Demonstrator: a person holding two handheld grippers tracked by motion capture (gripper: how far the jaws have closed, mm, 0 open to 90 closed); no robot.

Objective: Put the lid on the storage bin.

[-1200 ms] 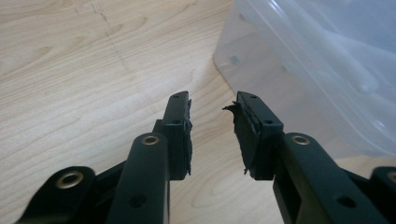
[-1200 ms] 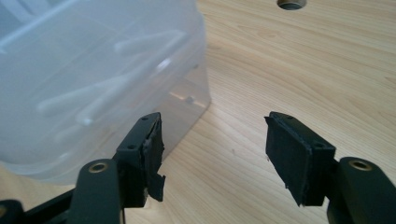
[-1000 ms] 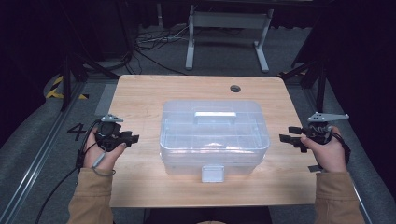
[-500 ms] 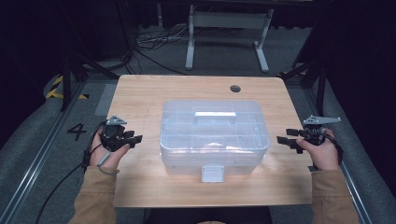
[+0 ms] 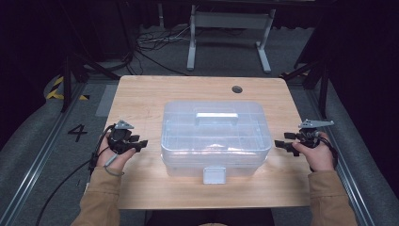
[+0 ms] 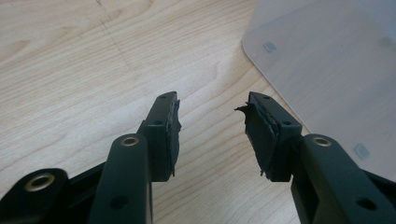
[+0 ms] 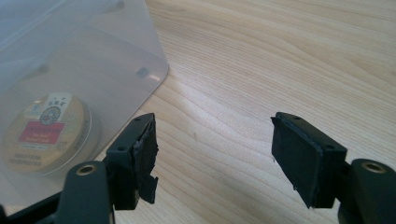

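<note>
Grippers are held either side of a clear plastic box (image 5: 215,139) in the high view, left gripper (image 5: 141,143) and right gripper (image 5: 281,143) both released, having just been opening. Bare table (image 6: 93,56) is seen between the left jaws. A round tin (image 7: 44,133) is seen inside the box beside the right jaws.

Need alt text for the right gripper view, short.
The right gripper has its two black jaws open with nothing between them, only bare wooden table beyond. At the left, a corner of a clear plastic box rests on the table, and through its wall shows a round container with a yellowish label.
</note>
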